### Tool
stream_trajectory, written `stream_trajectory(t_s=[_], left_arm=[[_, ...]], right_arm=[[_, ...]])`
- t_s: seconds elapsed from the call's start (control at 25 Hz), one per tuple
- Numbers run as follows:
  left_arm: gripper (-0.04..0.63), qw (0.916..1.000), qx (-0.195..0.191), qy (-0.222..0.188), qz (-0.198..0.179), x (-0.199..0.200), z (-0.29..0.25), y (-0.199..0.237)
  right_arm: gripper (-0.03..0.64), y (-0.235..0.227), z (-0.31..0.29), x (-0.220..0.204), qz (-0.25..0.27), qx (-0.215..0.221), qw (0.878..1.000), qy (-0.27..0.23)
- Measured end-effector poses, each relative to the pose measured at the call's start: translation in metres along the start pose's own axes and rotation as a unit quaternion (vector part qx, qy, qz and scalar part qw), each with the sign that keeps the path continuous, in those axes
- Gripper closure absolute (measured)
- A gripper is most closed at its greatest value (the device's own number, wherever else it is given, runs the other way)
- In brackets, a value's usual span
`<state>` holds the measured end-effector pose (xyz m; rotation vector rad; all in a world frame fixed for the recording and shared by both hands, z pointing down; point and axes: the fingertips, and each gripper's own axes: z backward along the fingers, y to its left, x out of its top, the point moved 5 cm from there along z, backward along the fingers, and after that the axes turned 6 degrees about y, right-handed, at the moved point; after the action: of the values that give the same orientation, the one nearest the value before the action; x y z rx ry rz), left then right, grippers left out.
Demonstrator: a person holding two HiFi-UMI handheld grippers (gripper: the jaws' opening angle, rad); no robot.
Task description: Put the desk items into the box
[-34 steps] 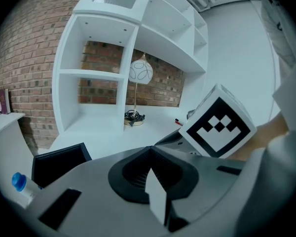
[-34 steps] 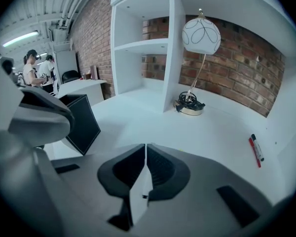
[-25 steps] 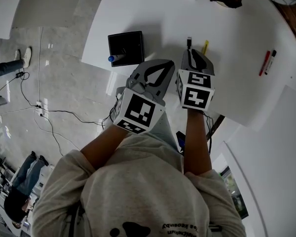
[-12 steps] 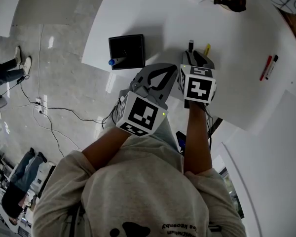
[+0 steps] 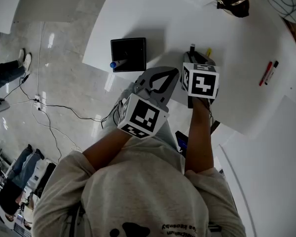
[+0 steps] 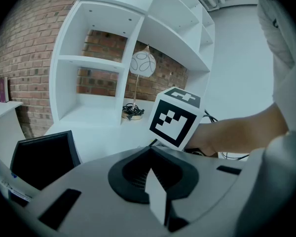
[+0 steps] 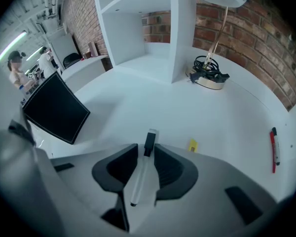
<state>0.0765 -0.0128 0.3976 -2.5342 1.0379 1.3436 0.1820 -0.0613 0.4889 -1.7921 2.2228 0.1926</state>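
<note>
Hiding most of the marker (image 7: 142, 168), right hand-held gripper (image 7: 147, 148), jaws just opened around it; left hand-held gripper (image 6: 151, 152) clenched.

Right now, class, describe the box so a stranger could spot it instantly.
Find the big white desk. Near its left edge sits a square black box. Only it is black and square, with a blue-capped marker at its corner.

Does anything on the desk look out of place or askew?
Only the blue-capped marker: it sticks out over a corner of the black box instead of lying inside. Nothing looks spilled or damaged.
</note>
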Motion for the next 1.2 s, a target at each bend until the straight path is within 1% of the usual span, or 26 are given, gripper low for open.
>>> stream_trajectory(t_s=[0.16,0.2,0.24,0.4,0.56,0.84,1.2], left_arm=[[0.588,1.0000,0.004,-0.001,0.002,0.000,0.002,0.000],[0.588,1.0000,0.006,-0.002,0.002,0.000,0.003,0.000],[0.588,1.0000,0.008,-0.003,0.003,0.000,0.004,0.001],[0.588,0.9998,0.016,-0.007,0.004,0.001,0.009,0.002],[0.588,0.9997,0.022,-0.009,0.004,0.001,0.014,0.002],[0.588,0.9994,0.031,-0.018,0.005,0.001,0.023,0.001],[0.588,0.9984,0.045,-0.035,0.003,0.006,0.041,0.001]], right_arm=[[0.508,-0.002,0.000,0.002,0.001,0.012,1.000,0.014],[0.517,-0.001,0.000,0.002,0.004,0.013,1.000,0.015],[0.541,-0.001,0.000,0.002,0.007,0.012,1.000,0.014],[0.553,0.002,0.000,0.002,0.029,0.001,1.000,0.010],[0.555,0.006,0.003,0.000,0.034,0.001,0.999,-0.004],[0.555,0.020,0.030,0.008,0.048,0.005,0.996,-0.071],[0.555,0.046,0.072,0.019,0.072,0.009,0.984,-0.165]])
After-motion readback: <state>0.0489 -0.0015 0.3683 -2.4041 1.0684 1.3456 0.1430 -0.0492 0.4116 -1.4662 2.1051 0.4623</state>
